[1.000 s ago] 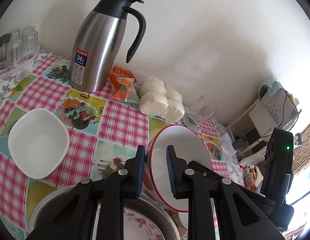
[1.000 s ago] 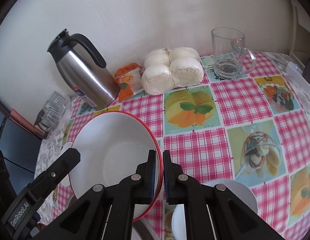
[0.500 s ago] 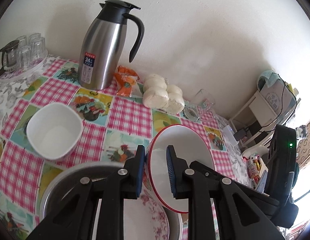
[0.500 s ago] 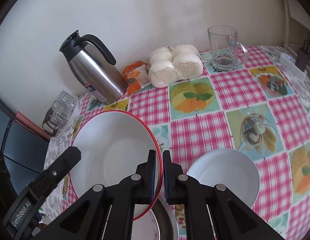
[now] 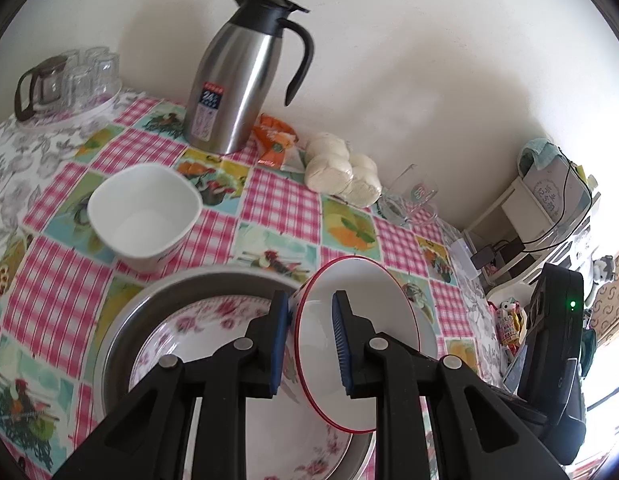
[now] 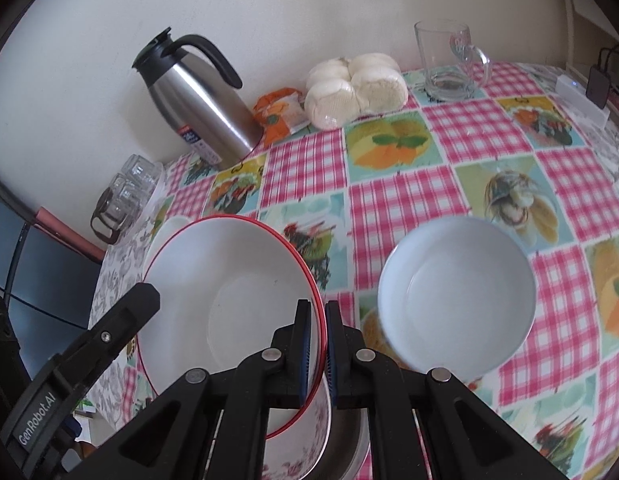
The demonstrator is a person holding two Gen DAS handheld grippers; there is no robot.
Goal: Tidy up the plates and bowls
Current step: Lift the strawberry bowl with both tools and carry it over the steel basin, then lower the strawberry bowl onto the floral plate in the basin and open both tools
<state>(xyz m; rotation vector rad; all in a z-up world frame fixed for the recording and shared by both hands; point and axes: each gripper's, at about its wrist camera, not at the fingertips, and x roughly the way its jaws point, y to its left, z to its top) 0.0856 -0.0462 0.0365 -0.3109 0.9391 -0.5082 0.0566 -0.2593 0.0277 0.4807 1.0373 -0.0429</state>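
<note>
A white bowl with a red rim (image 6: 229, 304) is held tilted above the table; it also shows in the left wrist view (image 5: 373, 344). My right gripper (image 6: 317, 350) is shut on its right rim. My left gripper (image 5: 309, 344) straddles its left rim with the jaws a little apart. Below it a metal basin (image 5: 121, 320) holds a floral plate (image 5: 197, 328). A square white bowl (image 5: 145, 216) stands to the left. A round white bowl (image 6: 457, 296) stands to the right.
Against the wall stand a steel thermos jug (image 5: 245, 76), an orange packet (image 5: 275, 140), bagged white buns (image 6: 355, 88) and a glass mug (image 6: 449, 60). A tray of glasses (image 5: 65, 80) sits at the far left. A shelf with devices (image 5: 549, 200) lies beyond the table's right edge.
Both grippers have pulled back and up with the red-rimmed bowl. The basin, the floral plate and the round white bowl have come into view below.
</note>
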